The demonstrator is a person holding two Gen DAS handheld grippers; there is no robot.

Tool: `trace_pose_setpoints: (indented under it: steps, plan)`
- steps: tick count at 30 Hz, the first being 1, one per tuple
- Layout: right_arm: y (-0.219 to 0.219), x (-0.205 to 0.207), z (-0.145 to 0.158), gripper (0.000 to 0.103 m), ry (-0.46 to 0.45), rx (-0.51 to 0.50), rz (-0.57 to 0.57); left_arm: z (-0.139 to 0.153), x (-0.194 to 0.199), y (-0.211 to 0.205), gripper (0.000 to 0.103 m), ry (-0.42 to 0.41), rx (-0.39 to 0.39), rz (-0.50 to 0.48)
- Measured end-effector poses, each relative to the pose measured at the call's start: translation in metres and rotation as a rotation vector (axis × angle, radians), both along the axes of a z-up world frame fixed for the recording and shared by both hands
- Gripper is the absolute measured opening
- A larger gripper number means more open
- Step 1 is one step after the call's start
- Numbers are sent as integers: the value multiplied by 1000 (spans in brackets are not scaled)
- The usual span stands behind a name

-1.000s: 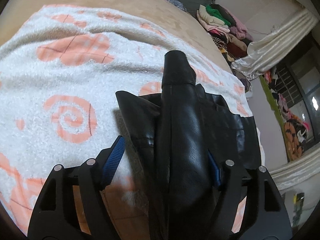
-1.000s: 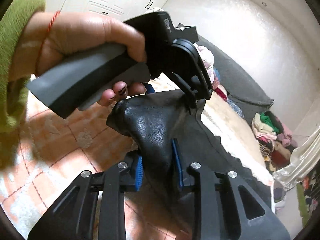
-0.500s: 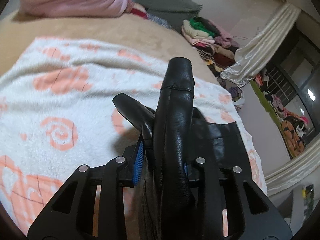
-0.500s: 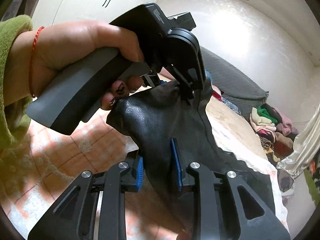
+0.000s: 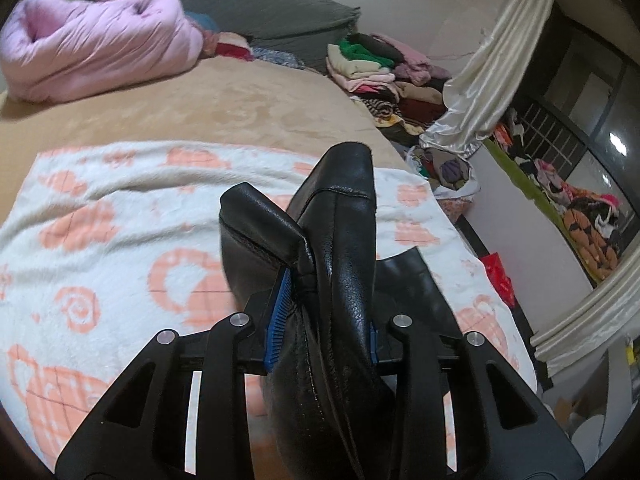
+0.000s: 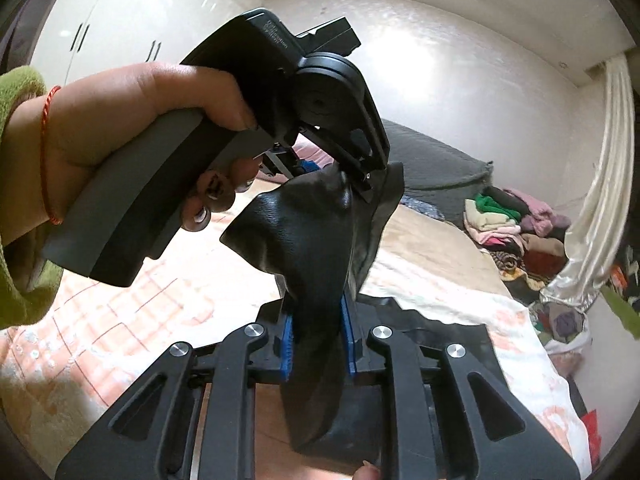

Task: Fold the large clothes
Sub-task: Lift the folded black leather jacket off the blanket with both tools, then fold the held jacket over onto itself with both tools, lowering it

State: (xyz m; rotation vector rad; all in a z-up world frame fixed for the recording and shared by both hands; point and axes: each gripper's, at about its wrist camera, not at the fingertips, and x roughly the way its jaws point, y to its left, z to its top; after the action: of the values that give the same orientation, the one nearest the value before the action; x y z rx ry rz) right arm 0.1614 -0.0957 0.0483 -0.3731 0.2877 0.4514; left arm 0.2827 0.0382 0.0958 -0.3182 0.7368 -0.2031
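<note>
A black leather-like garment (image 5: 340, 240) hangs lifted above a white blanket with orange patterns (image 5: 100, 240). My left gripper (image 5: 326, 320) is shut on a bunched fold of it, and the cloth stands up past the blue pads. In the right wrist view the same garment (image 6: 304, 240) stretches between both tools. My right gripper (image 6: 317, 336) has a fold between its blue pads, which press on it while the jaws are closing further. A hand (image 6: 140, 120) in a green sleeve holds the left gripper (image 6: 360, 180) just above, clamped on the garment's upper edge.
The blanket lies on a tan bed (image 5: 240, 108). A pink duvet (image 5: 100, 48) and a grey cushion (image 5: 240, 4) sit at the far end. Piled clothes (image 5: 380, 68) and a cream curtain (image 5: 492, 72) stand to the right. White wardrobe doors (image 6: 120, 32) rise behind.
The left gripper has shut on the garment fold. Both grippers have risen with the garment, lifting it off the blanket, and more of the room shows.
</note>
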Motion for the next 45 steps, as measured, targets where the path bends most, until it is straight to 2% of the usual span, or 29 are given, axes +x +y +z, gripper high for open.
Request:
trace_pose_setpoints:
  steps: [7, 18, 22, 26, 28, 31, 34, 37, 39, 42, 44, 45]
  plan:
    - [-50, 0, 5, 16, 7, 80, -56, 6, 15, -58, 26, -2, 46, -45]
    - [-121, 13, -5, 16, 87, 228, -153, -6, 47, -147, 32, 29, 138, -125]
    - [-141, 19, -13, 16, 151, 305, -173, -16, 57, -169, 36, 50, 158, -138]
    - [-168, 29, -24, 16, 267, 460, -169, -24, 61, -187, 41, 57, 194, -163]
    - [-176, 32, -30, 16, 307, 506, -174, -26, 63, -195, 42, 63, 209, -178]
    - [-185, 36, -38, 16, 389, 578, -190, -27, 67, -201, 42, 73, 167, -195]
    - [-200, 43, -51, 16, 500, 673, -210, -24, 62, -196, 44, 48, 140, -186]
    - [-213, 49, -65, 16, 605, 777, -218, -26, 50, -175, 54, 30, 114, -152]
    - [-220, 54, -77, 17, 681, 849, -225, -35, 37, -148, 59, 32, 108, -80]
    - [-225, 57, -86, 20, 738, 897, -232, -59, 18, -107, 67, 60, 80, 9]
    - [-224, 59, -85, 26, 741, 883, -239, -80, 9, -87, 68, 104, 71, 61]
    - [-222, 59, -83, 37, 735, 864, -244, -98, 6, -79, 68, 148, 55, 61]
